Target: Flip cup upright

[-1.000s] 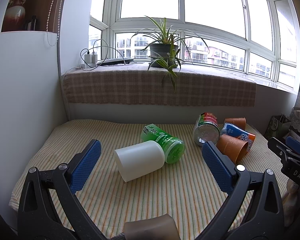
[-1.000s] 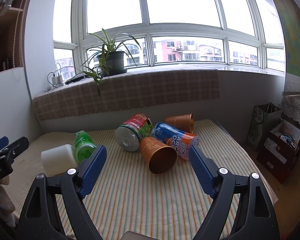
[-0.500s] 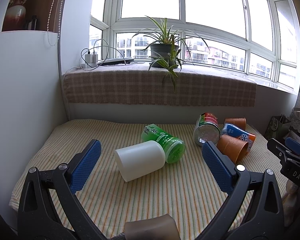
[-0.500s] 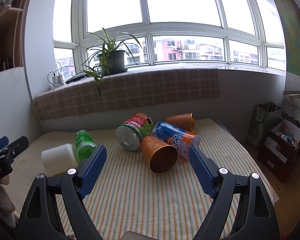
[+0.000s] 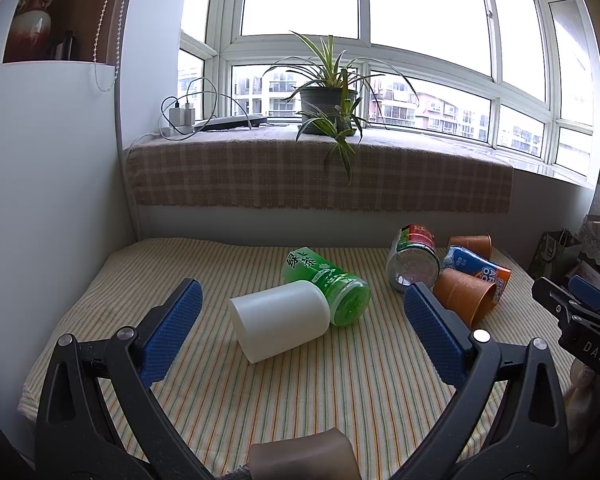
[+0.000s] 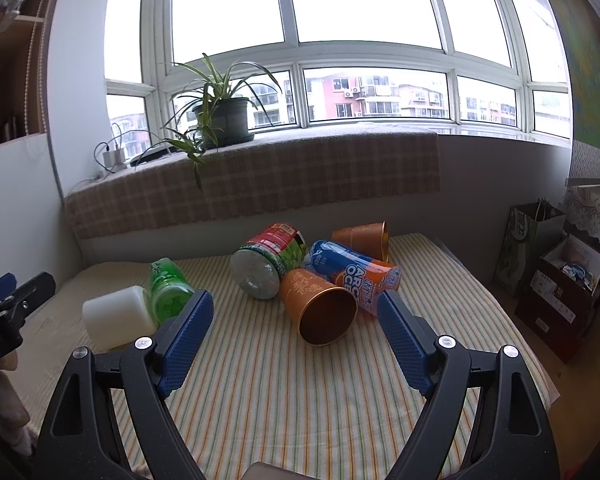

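Left wrist view
Left gripper (image 5: 300,338): jaws spread wide, nothing between the pads, held above the striped cloth (image 5: 220,400).
White cup (image 5: 281,327): on its side, open mouth toward the camera and down-left, lying between the two blue pads in this view but further off than them.
Green cup (image 5: 327,285): also on its side, touching the white cup's closed end (a nudge to one would likely roll the other).
Risk: the white cup's smooth round wall could squirt out of a closing grip, as only soft cloth steadies it.

Right wrist view
Right gripper (image 6: 296,332): wide open and empty, aimed at the cluster on the right of the cloth.
Copper cup (image 6: 320,308): tipped over, mouth facing the camera, nearest the pads.
Blue cup (image 6: 354,276): lying just behind it, apparently touching.
Red-and-green cup (image 6: 266,264): on its side, base toward the camera, just beside the copper cup.
Second copper cup (image 6: 362,240): on its side at the back.
Risk: the packed neighbours leave little room for a pad; lifting the copper cup may roll the blue one toward the cloth's right edge.
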The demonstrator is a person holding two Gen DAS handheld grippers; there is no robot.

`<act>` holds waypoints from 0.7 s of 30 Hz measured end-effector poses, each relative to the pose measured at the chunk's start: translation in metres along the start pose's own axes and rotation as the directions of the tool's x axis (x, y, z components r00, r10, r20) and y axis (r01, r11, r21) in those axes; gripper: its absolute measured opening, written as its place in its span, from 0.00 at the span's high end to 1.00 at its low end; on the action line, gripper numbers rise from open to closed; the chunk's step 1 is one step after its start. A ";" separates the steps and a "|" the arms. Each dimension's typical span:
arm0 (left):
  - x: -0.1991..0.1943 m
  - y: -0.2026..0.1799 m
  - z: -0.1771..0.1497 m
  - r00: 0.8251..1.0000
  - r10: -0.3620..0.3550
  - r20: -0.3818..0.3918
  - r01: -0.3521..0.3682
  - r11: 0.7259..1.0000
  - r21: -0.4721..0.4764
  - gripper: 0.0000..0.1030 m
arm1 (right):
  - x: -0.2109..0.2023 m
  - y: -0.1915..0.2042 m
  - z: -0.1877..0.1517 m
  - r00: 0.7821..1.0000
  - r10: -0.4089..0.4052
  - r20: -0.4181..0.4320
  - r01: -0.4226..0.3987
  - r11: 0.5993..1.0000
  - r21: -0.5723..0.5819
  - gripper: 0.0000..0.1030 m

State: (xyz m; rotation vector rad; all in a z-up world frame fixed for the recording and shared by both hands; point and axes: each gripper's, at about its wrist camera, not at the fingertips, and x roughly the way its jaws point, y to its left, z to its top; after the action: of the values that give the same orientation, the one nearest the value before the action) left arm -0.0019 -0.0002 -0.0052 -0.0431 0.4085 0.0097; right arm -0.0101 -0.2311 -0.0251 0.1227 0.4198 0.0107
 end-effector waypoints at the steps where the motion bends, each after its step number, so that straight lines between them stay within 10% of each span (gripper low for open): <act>1: 0.000 0.000 0.000 1.000 0.000 0.000 0.000 1.000 0.000 0.01 | 0.000 0.000 0.000 1.000 0.000 -0.001 0.000 1.000 0.001 0.19; 21: 0.001 0.000 -0.002 1.000 0.001 -0.005 -0.001 1.000 -0.002 0.01 | 0.022 -0.006 -0.001 0.997 0.034 -0.073 -0.030 0.998 0.060 0.19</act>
State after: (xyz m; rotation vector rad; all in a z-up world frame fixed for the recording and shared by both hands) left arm -0.0020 -0.0003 -0.0068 -0.0452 0.4139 0.0112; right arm 0.0094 -0.2357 -0.0354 0.1875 0.4924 0.0343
